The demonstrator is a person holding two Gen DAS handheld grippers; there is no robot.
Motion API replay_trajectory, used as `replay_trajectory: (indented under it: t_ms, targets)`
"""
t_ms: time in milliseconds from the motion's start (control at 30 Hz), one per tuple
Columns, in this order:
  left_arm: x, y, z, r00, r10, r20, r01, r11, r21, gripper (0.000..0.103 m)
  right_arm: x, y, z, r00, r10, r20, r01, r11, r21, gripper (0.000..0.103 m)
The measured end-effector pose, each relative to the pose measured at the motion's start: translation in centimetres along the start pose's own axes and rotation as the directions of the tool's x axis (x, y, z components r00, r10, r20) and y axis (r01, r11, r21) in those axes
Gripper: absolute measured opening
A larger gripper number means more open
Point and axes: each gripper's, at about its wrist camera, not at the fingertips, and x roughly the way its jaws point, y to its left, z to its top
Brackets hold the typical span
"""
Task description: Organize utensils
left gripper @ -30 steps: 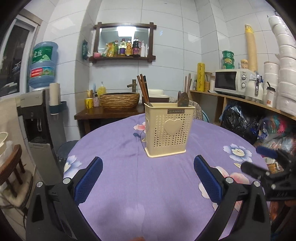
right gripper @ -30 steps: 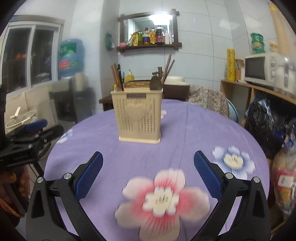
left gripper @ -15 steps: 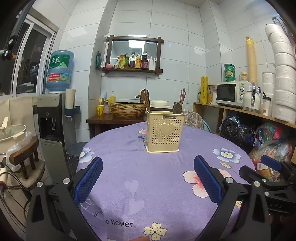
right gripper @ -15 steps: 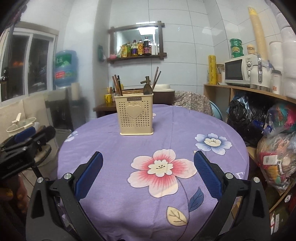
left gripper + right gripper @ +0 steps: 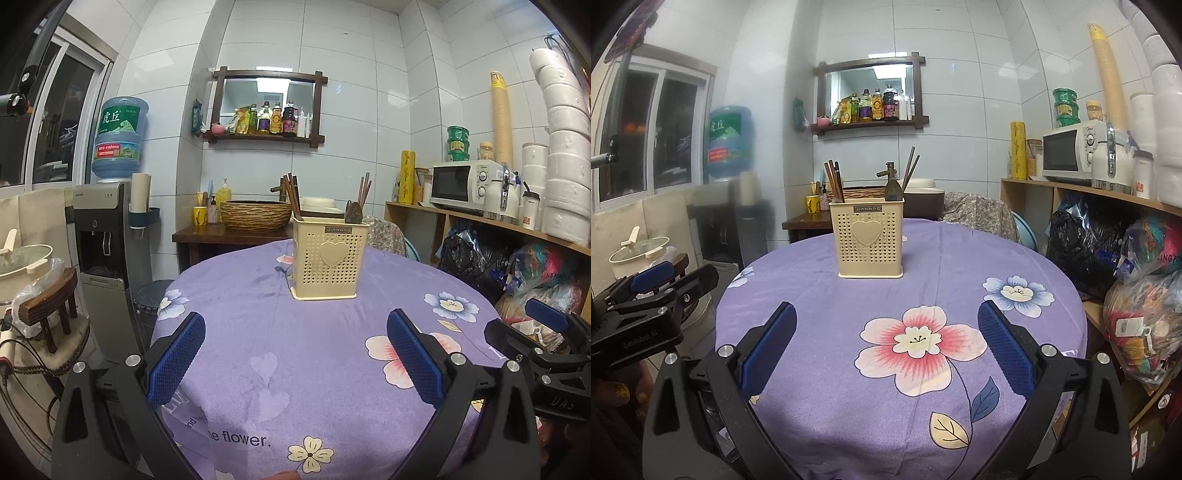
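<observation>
On the round table's purple floral cloth stands the cream utensil holder, perforated with a raised heart on its front and upright toward the far half of the table. Dark chopsticks lean out of its left side, two more chopsticks and a dark spoon rise on its right. The left gripper hangs level in front of the holder, well short of it, jaws spread wide and empty. The right gripper is level with its jaws just as wide, nothing between them, the holder ahead slightly left. Compared with a second ago, both grippers sit farther back from the holder, which looks smaller.
</observation>
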Motion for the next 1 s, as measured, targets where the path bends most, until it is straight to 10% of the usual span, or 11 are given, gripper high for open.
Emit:
replay_trajectory:
  t_ms: [1000]
  targets:
    - [-0.29, -0.05, 0.14, 1.000, 0.002, 0.002, -0.002, 1.000, -0.006, 0.098, 0.12, -0.27, -0.22, 1.000, 0.001, -0.011, -0.001, 1.000, 0.000, 0.097]
